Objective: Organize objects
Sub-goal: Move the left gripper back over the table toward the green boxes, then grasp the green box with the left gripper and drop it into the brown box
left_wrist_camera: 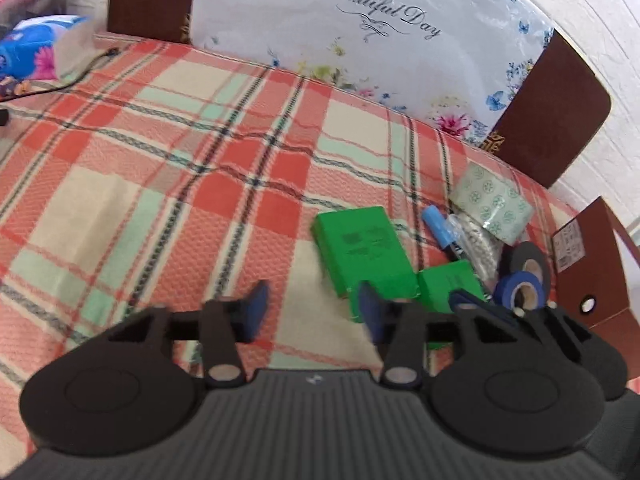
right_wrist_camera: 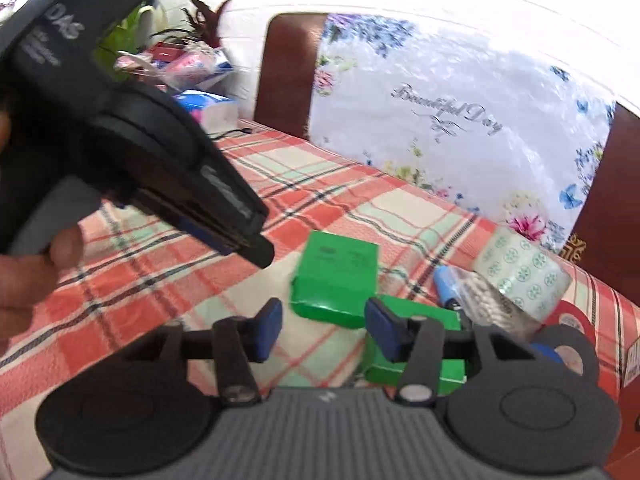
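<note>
A pile lies on the plaid cloth at the right: a large green box (left_wrist_camera: 362, 252) (right_wrist_camera: 336, 278), a smaller green box (left_wrist_camera: 450, 286) (right_wrist_camera: 420, 344), a blue marker (left_wrist_camera: 440, 232) (right_wrist_camera: 446, 286), a bag of white beads (left_wrist_camera: 478, 246), a patterned tape roll (left_wrist_camera: 492, 204) (right_wrist_camera: 524, 274), a black tape roll (left_wrist_camera: 528, 258) and a blue tape roll (left_wrist_camera: 518, 292). My left gripper (left_wrist_camera: 312, 312) is open and empty, just left of the green boxes. My right gripper (right_wrist_camera: 324, 330) is open and empty, right in front of the boxes. The left gripper also shows in the right wrist view (right_wrist_camera: 256, 246).
A floral "Beautiful Day" cushion (left_wrist_camera: 360, 36) leans on the brown headboard (left_wrist_camera: 552, 116) behind. A brown cardboard box (left_wrist_camera: 592, 264) stands at the right edge. Blue packets (left_wrist_camera: 36, 48) and a black cable (left_wrist_camera: 80, 76) lie at the far left.
</note>
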A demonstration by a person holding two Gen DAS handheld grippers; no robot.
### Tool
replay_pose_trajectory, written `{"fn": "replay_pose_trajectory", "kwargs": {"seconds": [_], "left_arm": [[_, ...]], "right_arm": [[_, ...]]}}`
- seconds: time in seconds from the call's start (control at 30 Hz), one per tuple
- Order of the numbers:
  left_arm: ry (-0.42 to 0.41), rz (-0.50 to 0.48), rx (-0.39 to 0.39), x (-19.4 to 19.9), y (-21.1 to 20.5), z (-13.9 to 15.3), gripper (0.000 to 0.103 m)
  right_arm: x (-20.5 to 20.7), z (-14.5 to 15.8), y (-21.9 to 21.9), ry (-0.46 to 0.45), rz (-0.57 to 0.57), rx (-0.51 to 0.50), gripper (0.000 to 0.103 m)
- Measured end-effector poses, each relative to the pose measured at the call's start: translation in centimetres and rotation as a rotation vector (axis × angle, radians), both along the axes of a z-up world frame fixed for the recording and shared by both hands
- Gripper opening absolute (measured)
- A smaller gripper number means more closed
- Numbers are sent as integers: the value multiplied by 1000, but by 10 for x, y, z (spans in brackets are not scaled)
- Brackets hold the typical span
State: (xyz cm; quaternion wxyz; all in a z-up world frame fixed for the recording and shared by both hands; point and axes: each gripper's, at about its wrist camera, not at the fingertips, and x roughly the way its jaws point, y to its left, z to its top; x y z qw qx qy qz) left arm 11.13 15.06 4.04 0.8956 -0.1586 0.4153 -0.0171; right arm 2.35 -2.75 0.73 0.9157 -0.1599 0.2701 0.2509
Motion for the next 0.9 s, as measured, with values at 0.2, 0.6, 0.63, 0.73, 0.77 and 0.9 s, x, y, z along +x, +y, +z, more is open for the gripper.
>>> {"fn": "replay_pose_trajectory", "kwargs": {"seconds": [0.2, 0.6, 0.63, 0.73, 0.77, 0.9], "left_arm": [[28, -30, -50, 31, -2, -16, 69], [-130, -104, -30, -3, -25, 27, 32], [-163, -132, -23, -9, -38, 40, 32], [-256, -239, -9, -22, -89, 73, 32], [-281, -271, -5, -25, -108, 81, 32], [-348, -457, -4, -31, -206, 99, 32]], "right_arm": [[55, -7, 19, 52, 9, -48, 68], [53, 8, 20, 20, -20, 53, 64], [48, 17, 12, -30, -44, 58, 63], [21, 42, -28, -177, -138, 59, 63], [14, 50, -45, -215, -177, 57, 63], [-2, 70, -124, -314, -369, 21, 63]]}}
